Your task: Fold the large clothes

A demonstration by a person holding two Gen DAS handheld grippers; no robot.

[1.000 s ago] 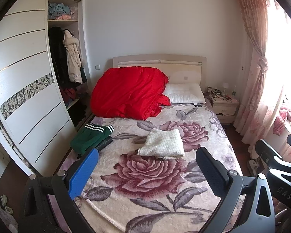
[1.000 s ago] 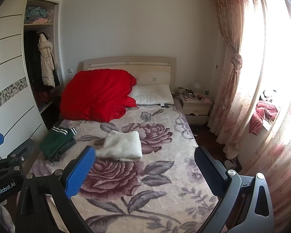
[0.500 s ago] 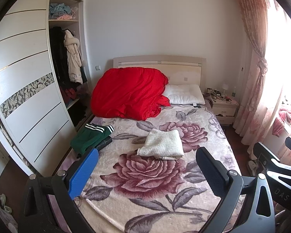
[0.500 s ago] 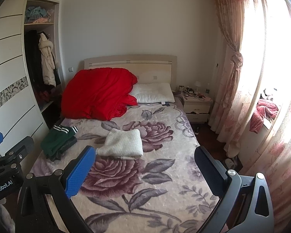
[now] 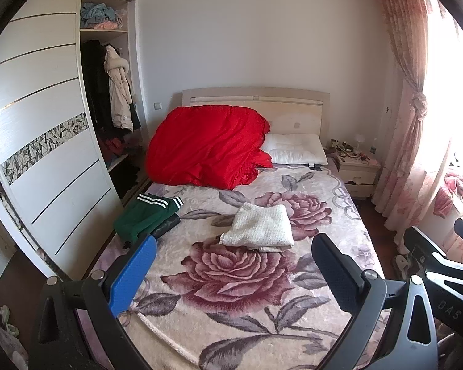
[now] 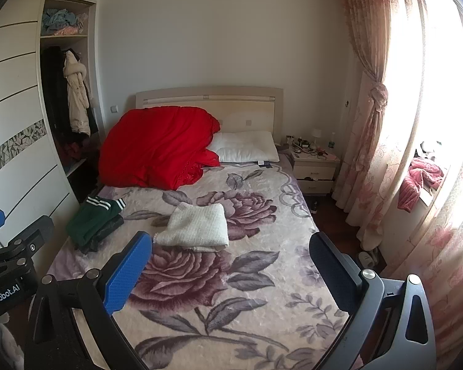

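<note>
A red quilt (image 5: 206,148) is heaped at the far left of the bed (image 5: 339,191), against the headboard, with a white pillow (image 5: 296,152) just to its right. A cluttered nightstand (image 5: 356,169) stands right of the bed, and pink curtains (image 6: 373,141) hang by the bright window. An open wardrobe (image 5: 114,108) with hanging coats lines the left wall.

The small items on the nightstand are too small to make out, and glare washes out the window.

A folded white sweater (image 5: 260,225) lies flat near the middle of the flowered blanket. A folded green garment (image 5: 145,215) with white stripes sits on something dark at the left edge.

The left tool (image 5: 231,273) and the right tool (image 6: 230,269) are both spread wide and empty, above the near end of the bed.
</note>
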